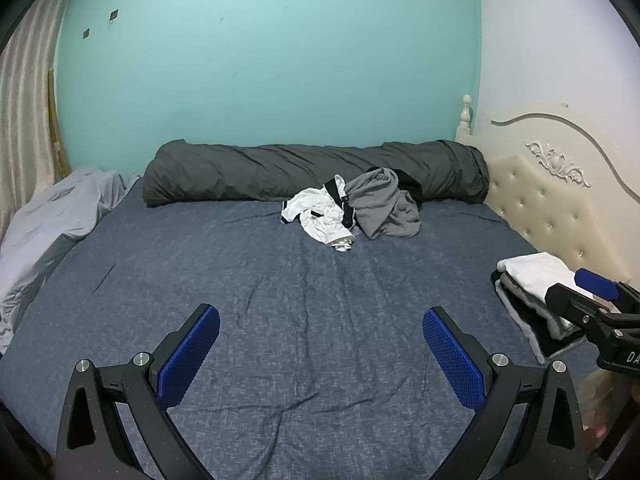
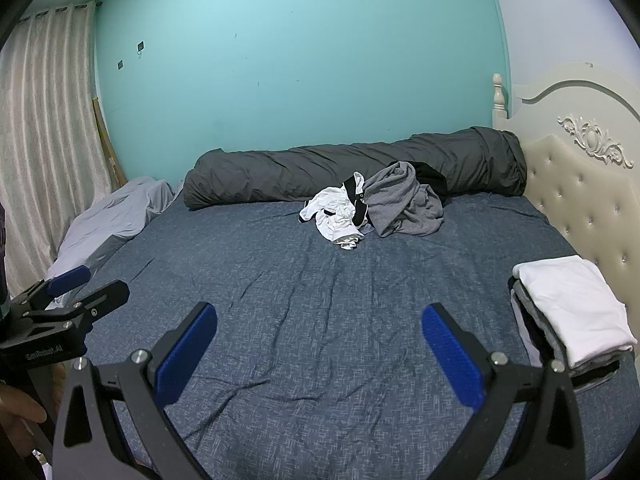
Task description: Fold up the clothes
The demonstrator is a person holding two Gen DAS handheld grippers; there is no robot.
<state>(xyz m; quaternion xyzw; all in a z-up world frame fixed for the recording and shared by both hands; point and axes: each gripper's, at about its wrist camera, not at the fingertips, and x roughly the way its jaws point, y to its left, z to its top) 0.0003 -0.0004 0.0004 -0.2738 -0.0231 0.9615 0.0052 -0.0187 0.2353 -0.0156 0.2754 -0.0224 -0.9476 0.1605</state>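
A crumpled white garment with black trim (image 1: 320,216) (image 2: 336,210) and a crumpled grey garment (image 1: 384,204) (image 2: 404,204) lie together at the far side of the blue bed sheet (image 1: 280,300) (image 2: 320,300). A folded stack topped by a white piece (image 1: 536,280) (image 2: 572,308) sits at the right, by the headboard. My left gripper (image 1: 320,322) hangs open over bare sheet, with nothing between its blue pads. My right gripper (image 2: 318,320) is open too, over the near sheet. Each gripper shows at the edge of the other's view: the right one (image 1: 600,300), the left one (image 2: 68,292).
A long dark grey rolled duvet (image 1: 312,170) (image 2: 360,168) lies along the teal wall behind the clothes. A cream tufted headboard (image 1: 552,196) (image 2: 584,192) bounds the right side. Light grey bedding (image 1: 52,220) (image 2: 116,216) is bunched at the left, beside a curtain (image 2: 44,140).
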